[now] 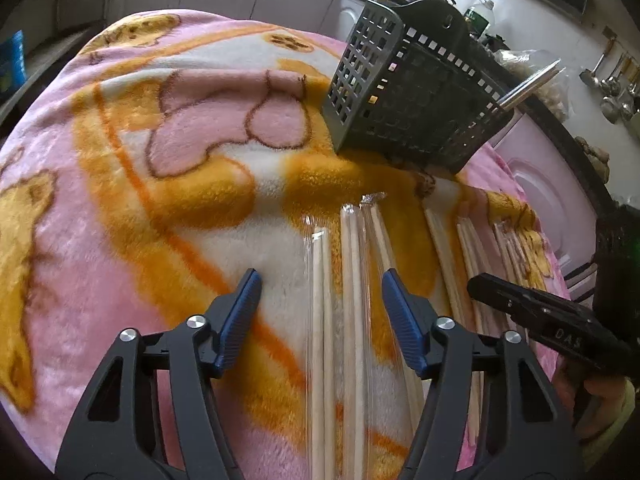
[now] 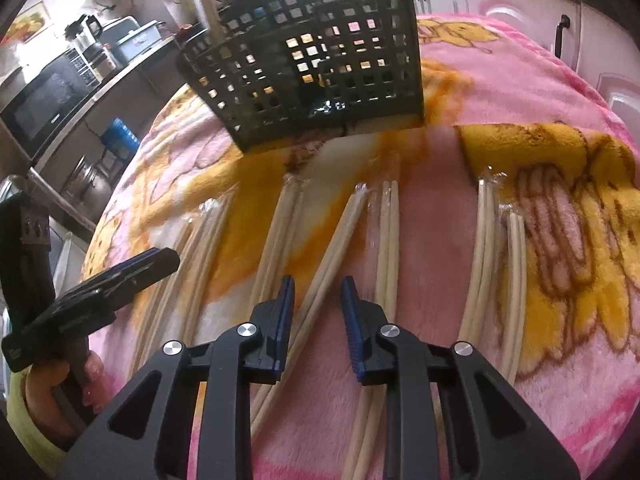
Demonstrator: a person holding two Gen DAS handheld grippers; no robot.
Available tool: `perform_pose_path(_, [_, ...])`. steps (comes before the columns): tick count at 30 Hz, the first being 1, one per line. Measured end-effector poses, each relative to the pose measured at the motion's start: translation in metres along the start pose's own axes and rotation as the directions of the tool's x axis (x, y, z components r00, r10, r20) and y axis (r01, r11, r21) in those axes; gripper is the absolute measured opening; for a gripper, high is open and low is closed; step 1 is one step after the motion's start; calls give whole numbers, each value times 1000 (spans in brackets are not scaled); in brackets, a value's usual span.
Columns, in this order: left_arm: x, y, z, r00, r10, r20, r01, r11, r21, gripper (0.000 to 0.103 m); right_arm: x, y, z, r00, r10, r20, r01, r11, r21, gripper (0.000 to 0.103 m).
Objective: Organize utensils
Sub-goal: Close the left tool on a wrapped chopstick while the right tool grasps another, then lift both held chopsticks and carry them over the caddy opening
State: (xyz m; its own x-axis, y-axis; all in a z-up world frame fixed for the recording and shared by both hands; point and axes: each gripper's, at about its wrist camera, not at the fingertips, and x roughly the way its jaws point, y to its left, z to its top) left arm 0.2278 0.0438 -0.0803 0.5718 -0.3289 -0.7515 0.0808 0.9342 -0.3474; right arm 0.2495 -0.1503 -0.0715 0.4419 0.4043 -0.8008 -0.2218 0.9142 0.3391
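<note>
Hovering over wrapped chopsticks (image 1: 352, 280), we keep our left gripper (image 1: 322, 294) and right gripper (image 2: 317, 300) spread, empty; utensil basket (image 1: 408, 92) at twelve o'clock.

The only lettering that could be read was "DAS", in pale capitals on the black body of the right tool (image 1: 560, 326), seen at the lower right of the left wrist view. A small mark on the microwave (image 2: 44, 100) at the left of the right wrist view was too small to read.
</note>
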Motion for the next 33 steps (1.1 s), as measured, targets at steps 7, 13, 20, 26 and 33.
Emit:
perform_pose_path(7, [7, 5, 12, 999, 0, -32, -1, 1000, -15, 36, 15, -9, 27, 999, 3, -43, -1, 999, 48, 21])
perform_pose_path(13, [16, 2, 21, 998, 9, -69, -8, 1000, 14, 35, 27, -17, 49, 996, 27, -84, -19, 995, 94, 20])
perform_pose_path(20, [22, -4, 27, 995, 31, -99, -25, 998, 61, 31, 34, -29, 66, 989, 67, -133, -47, 988, 150, 16])
perform_pose_path(26, [22, -8, 31, 992, 21, -125, -12, 997, 71, 4, 24, -26, 65, 990, 86, -110, -71, 988, 134, 8])
perform_pose_path(33, [7, -23, 30, 996, -28, -89, 36, 995, 92, 1, -22, -14, 55, 992, 122, 37, -123, 991, 49, 7])
